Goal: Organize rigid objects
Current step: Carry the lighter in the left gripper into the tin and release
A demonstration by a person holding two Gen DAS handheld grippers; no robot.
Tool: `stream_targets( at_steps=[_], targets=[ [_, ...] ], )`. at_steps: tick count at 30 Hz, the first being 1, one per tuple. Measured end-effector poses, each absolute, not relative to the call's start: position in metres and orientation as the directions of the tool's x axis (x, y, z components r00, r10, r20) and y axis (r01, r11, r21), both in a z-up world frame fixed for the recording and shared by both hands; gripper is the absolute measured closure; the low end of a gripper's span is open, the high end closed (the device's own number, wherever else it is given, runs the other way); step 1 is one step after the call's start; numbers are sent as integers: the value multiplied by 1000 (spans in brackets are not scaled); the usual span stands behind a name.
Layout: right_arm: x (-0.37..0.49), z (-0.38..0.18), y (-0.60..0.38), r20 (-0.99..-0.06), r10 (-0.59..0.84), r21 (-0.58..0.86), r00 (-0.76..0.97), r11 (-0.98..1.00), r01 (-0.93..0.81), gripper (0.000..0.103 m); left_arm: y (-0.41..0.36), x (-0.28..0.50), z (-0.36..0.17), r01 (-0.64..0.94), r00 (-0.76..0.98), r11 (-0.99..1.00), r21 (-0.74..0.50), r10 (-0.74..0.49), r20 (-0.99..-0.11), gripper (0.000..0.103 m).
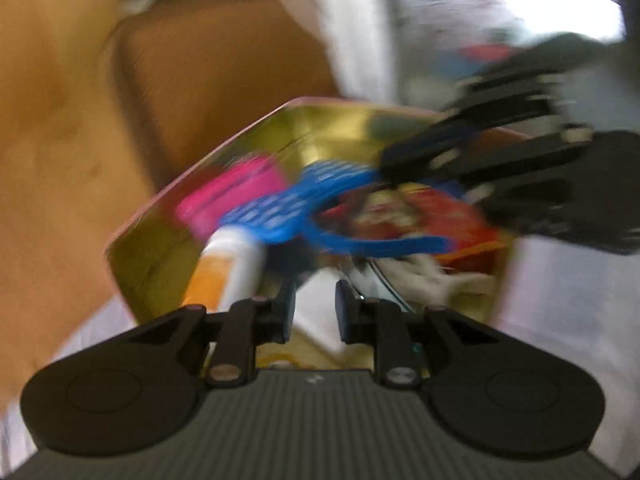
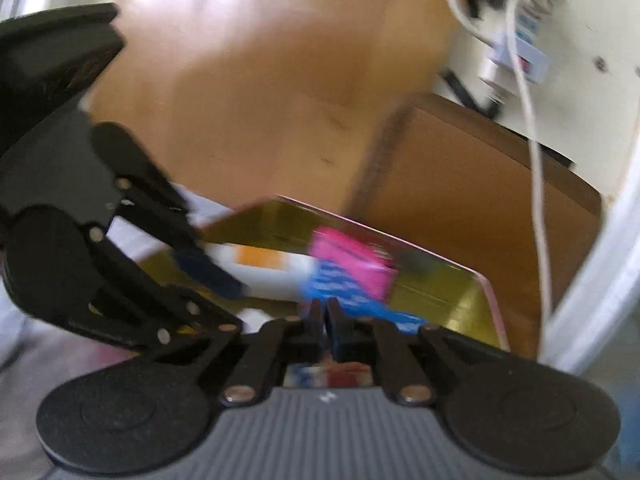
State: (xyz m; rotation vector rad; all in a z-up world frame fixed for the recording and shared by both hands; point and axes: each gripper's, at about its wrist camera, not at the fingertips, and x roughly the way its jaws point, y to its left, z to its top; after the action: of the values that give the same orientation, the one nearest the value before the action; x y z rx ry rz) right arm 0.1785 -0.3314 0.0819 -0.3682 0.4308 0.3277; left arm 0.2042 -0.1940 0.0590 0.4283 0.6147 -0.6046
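Note:
A gold tin box (image 1: 148, 256) with a pink rim holds a pink box (image 1: 232, 192), a blue perforated plastic piece (image 1: 296, 200), a white and orange tube (image 1: 228, 268) and a red packet (image 1: 424, 216). My left gripper (image 1: 314, 308) hovers over the tin's near edge with its jaws a little apart around something white; whether it grips is unclear. My right gripper (image 2: 325, 312) is shut at the tin (image 2: 452, 292), next to the blue piece (image 2: 340, 284). The right gripper also shows in the left wrist view (image 1: 404, 160), over the blue piece. Both views are blurred.
A brown cardboard box (image 1: 224, 68) stands behind the tin on a wooden surface (image 1: 48, 120). A white wall with cables and a plug (image 2: 516, 48) is at the right. A white cloth (image 1: 568, 280) lies under the tin.

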Motion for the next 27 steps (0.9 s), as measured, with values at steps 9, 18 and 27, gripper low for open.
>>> stream_targets(
  at_steps=[9,18,27],
  targets=[
    [149,78,-359,-374,185,-65,909,972,-224,89,-148,193,70,390,706,921,7,-295,-644,66],
    [84,83,-344,-308,118,104,944,991,-90,71,-131,109,95,277,823,959,65,-202,-531,47],
    [18,87,-316,-278,131,163,951,983,-88,64,-110,51,92,213,865,974,74,-153,-478,18]
  ],
)
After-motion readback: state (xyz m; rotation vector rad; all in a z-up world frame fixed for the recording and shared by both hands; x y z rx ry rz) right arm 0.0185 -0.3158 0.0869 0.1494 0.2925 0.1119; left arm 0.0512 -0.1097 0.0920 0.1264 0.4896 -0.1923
